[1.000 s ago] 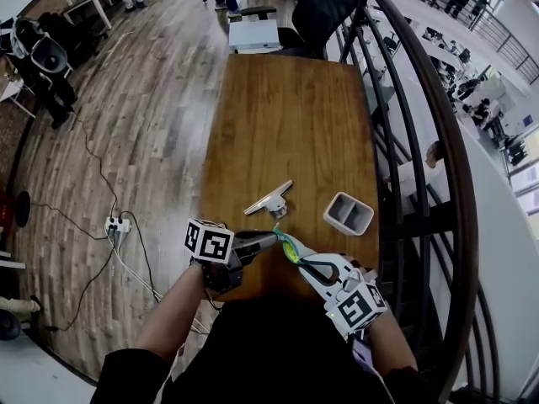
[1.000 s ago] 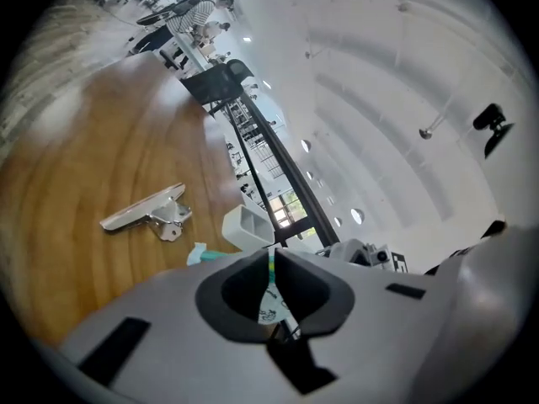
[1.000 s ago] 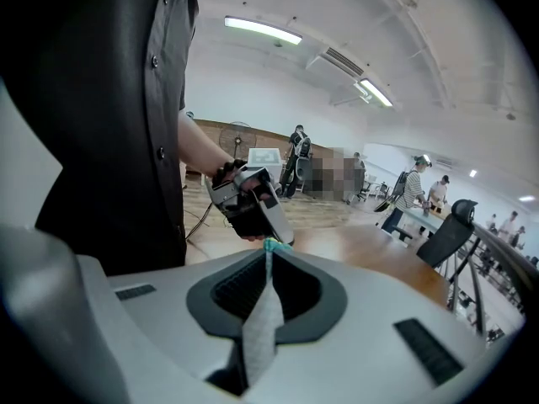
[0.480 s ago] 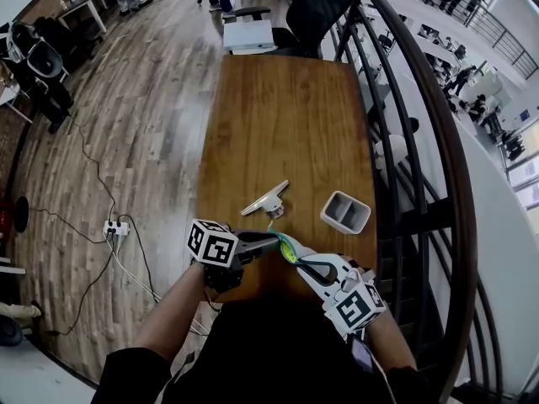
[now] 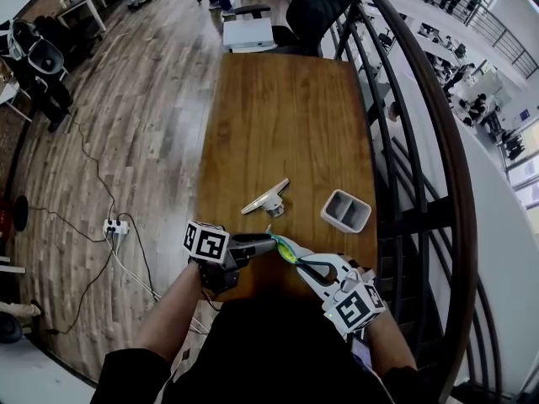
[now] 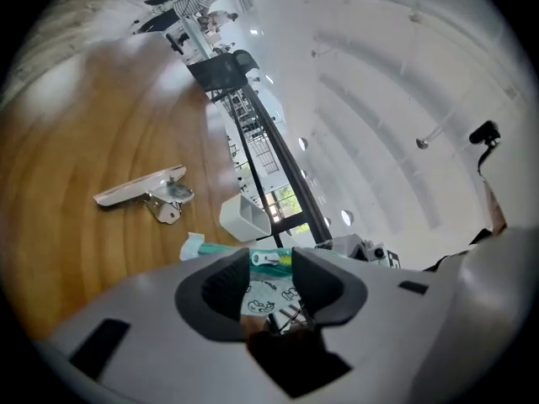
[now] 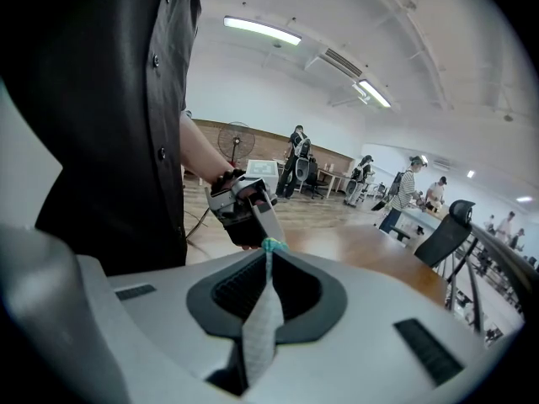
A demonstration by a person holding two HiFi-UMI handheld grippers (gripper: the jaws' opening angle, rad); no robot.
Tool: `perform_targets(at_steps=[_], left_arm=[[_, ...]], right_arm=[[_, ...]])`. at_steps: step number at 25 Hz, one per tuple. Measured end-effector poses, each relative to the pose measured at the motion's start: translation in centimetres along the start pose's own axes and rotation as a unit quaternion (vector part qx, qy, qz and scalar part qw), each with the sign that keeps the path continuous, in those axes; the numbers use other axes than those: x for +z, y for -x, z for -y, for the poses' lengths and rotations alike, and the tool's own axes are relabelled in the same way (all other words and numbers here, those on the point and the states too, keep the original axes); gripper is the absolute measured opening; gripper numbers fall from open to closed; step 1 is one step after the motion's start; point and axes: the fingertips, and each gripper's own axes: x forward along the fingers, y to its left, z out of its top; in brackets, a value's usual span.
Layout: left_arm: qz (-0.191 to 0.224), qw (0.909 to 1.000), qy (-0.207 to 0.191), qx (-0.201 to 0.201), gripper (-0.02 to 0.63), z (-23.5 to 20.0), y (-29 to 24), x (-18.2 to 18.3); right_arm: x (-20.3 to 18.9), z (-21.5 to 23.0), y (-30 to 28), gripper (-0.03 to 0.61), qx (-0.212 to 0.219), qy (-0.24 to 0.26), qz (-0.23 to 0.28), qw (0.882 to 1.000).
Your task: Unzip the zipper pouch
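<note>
A small white printed pouch (image 5: 287,250) with a teal zipper hangs over the near end of the wooden table (image 5: 286,116). My right gripper (image 5: 298,262) is shut on one end of it, and the fabric (image 7: 259,314) stands pinched between its jaws (image 7: 268,268). My left gripper (image 5: 271,242) points at the pouch from the left. Its jaws (image 6: 269,263) have just been opening, and the pouch (image 6: 268,291) and its zipper pull (image 6: 267,259) lie in the gap without the pads pressing on them. In the right gripper view the left gripper (image 7: 251,209) shows just beyond the pouch's teal tip.
A metal clip with a flat plate (image 5: 268,199) lies mid-table, also seen in the left gripper view (image 6: 147,190). A white two-slot bin (image 5: 347,211) stands near the right edge. A black railing (image 5: 421,141) runs along the table's right side. An office chair (image 5: 316,7) is at the far end.
The left gripper has edged slightly to the left, its tip a little further from the right gripper. The right gripper and the pouch have stayed in place.
</note>
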Motion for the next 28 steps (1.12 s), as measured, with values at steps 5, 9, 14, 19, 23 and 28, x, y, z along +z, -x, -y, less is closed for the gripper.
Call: perform_targets(at_steps=[5,9,14,19,23,28], left_arm=[[-0.008,0.9997,-0.021,0.012,0.136,-0.1,-0.5,-0.1],[0.022,0.999,-0.029,0.027,0.042,-0.4,0.3,0.8],[0.025,0.9993,-0.025,0.009,0.017,0.5,0.6,0.9],[0.011,0.9991,-0.03,0.029,0.017,-0.3,0.3,-0.1],[0.011,0.9978,-0.056,0.034,0.018,-0.5,0.0,0.0],[-0.01,0.9968,-0.079,0.003,0.021,0.6,-1.2,-0.2]], right_arm=[[0.0,0.3,0.0,0.02,-0.004,0.0,0.002,1.0],[-0.3,0.8,0.3,0.02,-0.015,-0.01,0.003,1.0],[-1.4,0.8,-0.1,0.021,-0.021,-0.027,-0.001,0.999],[-1.8,0.7,-0.3,0.021,-0.022,-0.039,0.003,0.999],[-1.7,0.3,-0.2,0.02,-0.02,-0.033,-0.001,0.999],[-1.9,0.0,-0.1,0.021,-0.023,-0.033,-0.006,0.999]])
